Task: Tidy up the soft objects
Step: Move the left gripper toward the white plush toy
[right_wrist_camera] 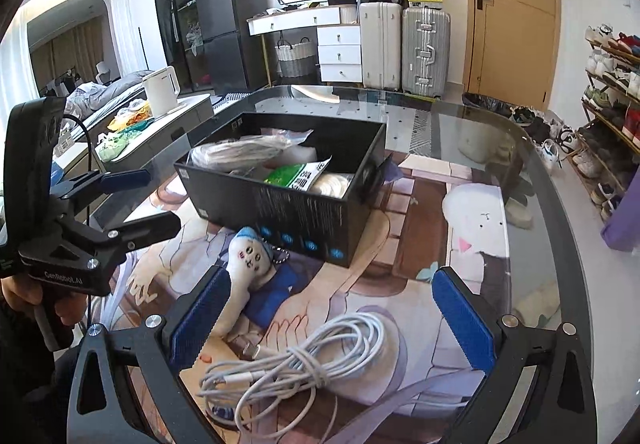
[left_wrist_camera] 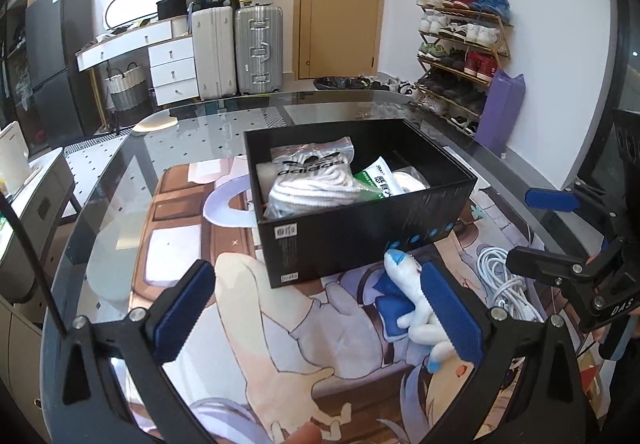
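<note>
Spanning most of both views, the glass table (right_wrist_camera: 500,148) carries a printed cartoon mat (right_wrist_camera: 400,212) on which everything sits. The black box (left_wrist_camera: 360,228) stands open near the mat's middle, apparently serving as the collecting bin: a bagged white Adidas item (left_wrist_camera: 312,180), a green-and-white packet (left_wrist_camera: 376,180) and something white beside it already lie inside. Just in front of the box's near wall lies the plush doll (right_wrist_camera: 256,272), white-bodied with a blue cap and blue clothes, on its back on the mat, seemingly the next soft thing to go in. A coiled white cable (right_wrist_camera: 304,360) rests nearer the person, close to the doll but apart from the box.

The left gripper (left_wrist_camera: 320,312) hangs over the mat with its jaws spread wide, holding nothing; the doll lies against its right finger rather than centred between the pads, so it probably needs shifting sideways before closing. The right gripper (right_wrist_camera: 332,316) is likewise wide open and empty, hovering above the cable, with the doll touching or just past its left pad.
</note>
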Motion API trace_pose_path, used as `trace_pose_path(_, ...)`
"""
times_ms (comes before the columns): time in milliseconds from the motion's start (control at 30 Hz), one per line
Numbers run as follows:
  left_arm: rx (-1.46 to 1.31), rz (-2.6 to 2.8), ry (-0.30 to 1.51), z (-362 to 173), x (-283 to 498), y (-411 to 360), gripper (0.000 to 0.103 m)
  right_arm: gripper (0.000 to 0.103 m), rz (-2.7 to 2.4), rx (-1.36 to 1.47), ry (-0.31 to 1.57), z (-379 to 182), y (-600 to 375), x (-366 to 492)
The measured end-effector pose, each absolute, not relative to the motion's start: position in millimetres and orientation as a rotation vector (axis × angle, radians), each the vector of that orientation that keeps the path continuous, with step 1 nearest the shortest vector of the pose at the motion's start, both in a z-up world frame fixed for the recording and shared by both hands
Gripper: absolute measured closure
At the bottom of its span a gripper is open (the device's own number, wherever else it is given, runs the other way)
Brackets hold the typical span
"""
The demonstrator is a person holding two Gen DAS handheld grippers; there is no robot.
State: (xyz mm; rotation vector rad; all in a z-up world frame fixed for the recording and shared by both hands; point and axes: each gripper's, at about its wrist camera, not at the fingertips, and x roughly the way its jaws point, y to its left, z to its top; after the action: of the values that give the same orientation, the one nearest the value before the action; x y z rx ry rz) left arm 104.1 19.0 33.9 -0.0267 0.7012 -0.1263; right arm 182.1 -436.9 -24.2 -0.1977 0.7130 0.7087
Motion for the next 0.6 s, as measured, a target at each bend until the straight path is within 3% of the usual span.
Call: trace_pose_path(600, 0.009, -0.131, 0.712, 28, 95, 11, 0.000, 0.001, 0.695, -0.330, 0.779, -30, -459, 179)
